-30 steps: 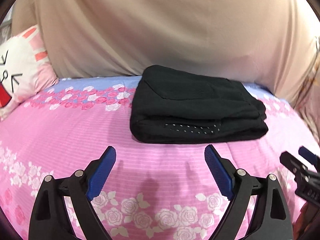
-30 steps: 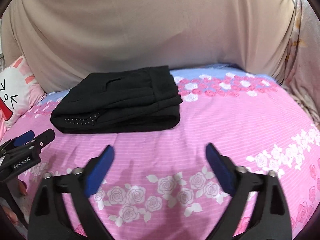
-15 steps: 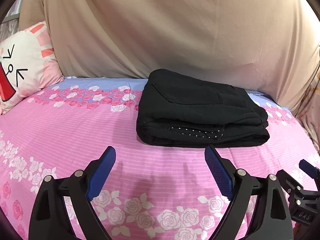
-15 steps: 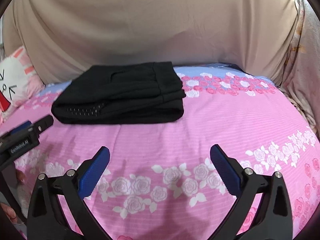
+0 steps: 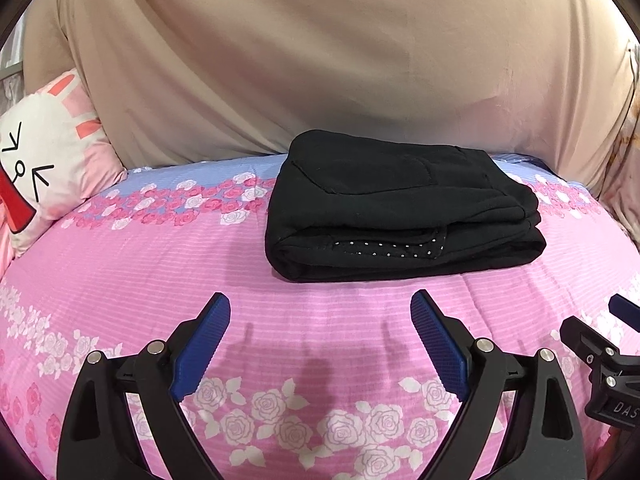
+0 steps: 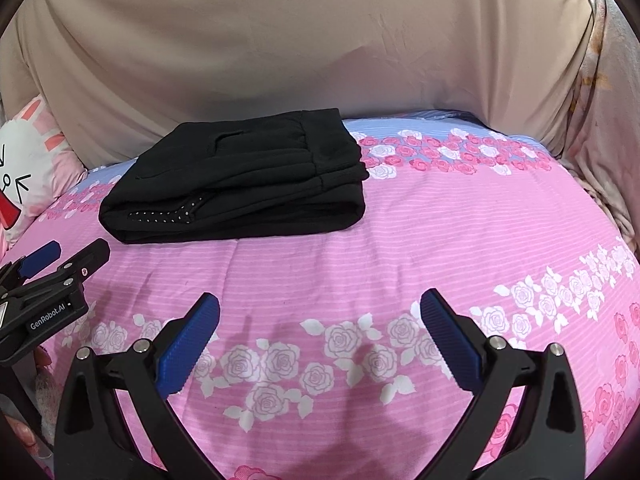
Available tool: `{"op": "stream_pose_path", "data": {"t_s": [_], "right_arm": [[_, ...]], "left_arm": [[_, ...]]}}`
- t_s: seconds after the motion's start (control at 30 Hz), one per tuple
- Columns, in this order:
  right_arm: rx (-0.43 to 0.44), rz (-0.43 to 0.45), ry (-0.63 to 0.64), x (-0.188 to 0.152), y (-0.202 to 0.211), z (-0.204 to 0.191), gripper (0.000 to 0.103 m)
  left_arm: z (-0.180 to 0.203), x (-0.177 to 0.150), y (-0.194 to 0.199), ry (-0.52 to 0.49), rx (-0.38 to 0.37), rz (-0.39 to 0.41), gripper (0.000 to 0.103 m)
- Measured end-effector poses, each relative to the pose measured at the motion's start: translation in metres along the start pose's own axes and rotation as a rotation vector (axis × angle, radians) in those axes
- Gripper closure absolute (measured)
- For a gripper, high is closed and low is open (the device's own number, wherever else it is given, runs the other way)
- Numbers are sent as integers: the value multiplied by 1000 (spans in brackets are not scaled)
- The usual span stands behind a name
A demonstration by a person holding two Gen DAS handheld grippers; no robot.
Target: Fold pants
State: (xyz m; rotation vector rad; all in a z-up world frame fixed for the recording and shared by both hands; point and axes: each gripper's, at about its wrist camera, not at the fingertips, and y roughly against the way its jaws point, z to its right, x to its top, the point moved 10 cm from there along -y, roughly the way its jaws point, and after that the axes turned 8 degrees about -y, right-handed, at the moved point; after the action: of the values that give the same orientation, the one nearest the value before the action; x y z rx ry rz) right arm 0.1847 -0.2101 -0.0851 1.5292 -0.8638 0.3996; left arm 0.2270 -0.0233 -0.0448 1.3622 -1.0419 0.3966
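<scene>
The black pants (image 5: 400, 208) lie folded in a compact stack on the pink floral bedspread (image 5: 160, 272), with a dotted trim showing at the near edge. In the right wrist view the pants (image 6: 240, 184) sit to the upper left. My left gripper (image 5: 320, 308) is open and empty, held short of the stack's near edge. My right gripper (image 6: 320, 306) is open and empty, to the right of the stack and apart from it. Each gripper shows at the edge of the other's view: the right one (image 5: 608, 356), the left one (image 6: 52, 276).
A white and pink rabbit cushion (image 5: 44, 172) leans at the left end of the bed. A beige sheet (image 5: 320, 60) hangs behind the bed. A floral cloth (image 6: 600, 120) hangs at the right. The bedspread (image 6: 480, 240) stretches right of the stack.
Both grippers have drawn back a little from the folded pants and stayed open. The left view has turned slightly, bringing the stack nearer the centre. The pants have not moved.
</scene>
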Motion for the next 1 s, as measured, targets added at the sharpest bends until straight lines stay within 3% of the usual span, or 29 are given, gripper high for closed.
{"op": "stream_pose_path", "data": {"t_s": [0.67, 1.0], "right_arm": [[-6, -4, 5, -1, 0, -2, 5], [-7, -4, 6, -1, 0, -2, 5]], "left_arm": [[-3, -2, -2, 8, 12, -13, 12], [3, -1, 4, -43, 69, -6, 12]]}}
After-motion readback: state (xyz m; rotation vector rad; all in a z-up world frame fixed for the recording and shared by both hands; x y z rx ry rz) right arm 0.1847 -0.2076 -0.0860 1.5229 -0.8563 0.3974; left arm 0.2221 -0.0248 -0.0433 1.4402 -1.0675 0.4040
